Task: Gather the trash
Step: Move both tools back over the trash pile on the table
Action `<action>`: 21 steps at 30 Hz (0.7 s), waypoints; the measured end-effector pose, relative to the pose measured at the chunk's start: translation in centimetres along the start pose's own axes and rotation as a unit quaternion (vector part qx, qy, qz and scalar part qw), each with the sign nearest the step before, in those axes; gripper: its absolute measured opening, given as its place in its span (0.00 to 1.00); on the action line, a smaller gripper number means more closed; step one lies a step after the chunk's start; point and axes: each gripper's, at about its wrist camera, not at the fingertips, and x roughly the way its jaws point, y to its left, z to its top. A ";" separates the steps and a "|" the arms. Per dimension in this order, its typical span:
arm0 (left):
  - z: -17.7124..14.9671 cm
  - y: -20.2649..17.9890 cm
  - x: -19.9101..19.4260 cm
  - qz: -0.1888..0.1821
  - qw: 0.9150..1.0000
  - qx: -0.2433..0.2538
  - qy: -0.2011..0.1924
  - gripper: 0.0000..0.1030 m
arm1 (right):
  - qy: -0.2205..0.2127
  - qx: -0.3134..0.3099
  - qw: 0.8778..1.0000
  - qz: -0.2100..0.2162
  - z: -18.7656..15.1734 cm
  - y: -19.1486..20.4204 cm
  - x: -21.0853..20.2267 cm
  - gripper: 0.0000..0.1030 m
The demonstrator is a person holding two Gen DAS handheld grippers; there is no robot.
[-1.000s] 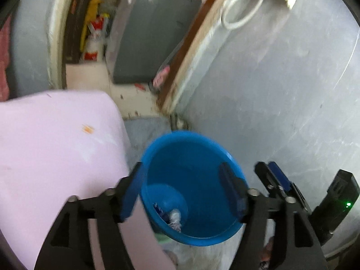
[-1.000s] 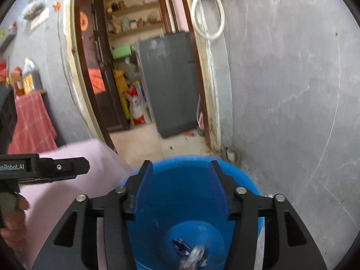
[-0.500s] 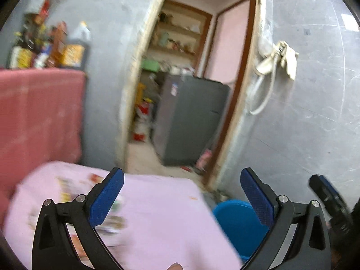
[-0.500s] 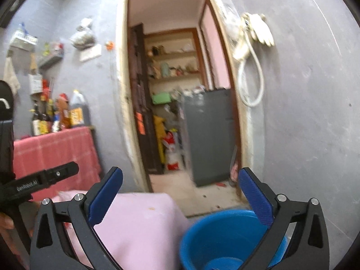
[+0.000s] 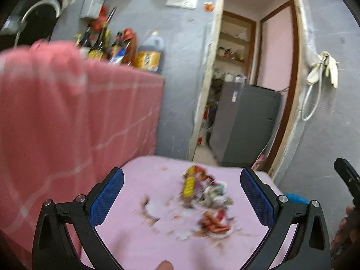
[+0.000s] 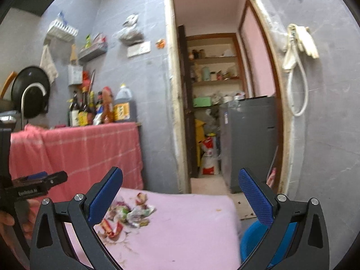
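Observation:
A heap of crumpled wrappers and scraps point(image 5: 205, 199) lies on a pink-covered table point(image 5: 139, 236); it also shows in the right wrist view point(image 6: 128, 213). My left gripper point(image 5: 182, 193) is open and empty, above the table with the heap between its fingers in view. My right gripper point(image 6: 180, 193) is open and empty, to the right of the heap and higher. The blue bin point(image 6: 249, 240) stands on the floor at the table's right edge; only a sliver of the bin point(image 5: 294, 198) shows in the left wrist view.
A counter draped in red checked cloth point(image 6: 74, 150) with bottles point(image 6: 101, 108) stands behind the table to the left. A doorway point(image 6: 216, 112) with a grey fridge point(image 6: 247, 139) is straight ahead. A grey wall point(image 6: 326, 135) is on the right.
Both grippers have lifted away from the blue bin and opened wide. Both views have swung left and up to the pink table and its trash heap.

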 end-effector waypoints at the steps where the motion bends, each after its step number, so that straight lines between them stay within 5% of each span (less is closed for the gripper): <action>1: -0.2 0.6 0.2 0.001 1.000 -0.005 0.009 0.98 | 0.007 -0.004 1.000 0.004 -0.4 0.4 0.4 1.00; 12: -1.2 1.4 3.4 -0.025 0.996 -0.005 0.085 0.98 | 0.103 -0.027 0.993 0.045 -3.6 2.0 6.3 0.98; 15: -1.8 0.6 4.8 -0.043 0.993 0.006 0.113 0.96 | 0.146 -0.024 0.987 0.055 -4.7 1.9 8.2 0.80; 21: -3.0 -0.6 7.4 -0.086 0.982 0.014 0.170 0.63 | 0.236 -0.028 0.968 0.084 -6.6 1.9 12.0 0.54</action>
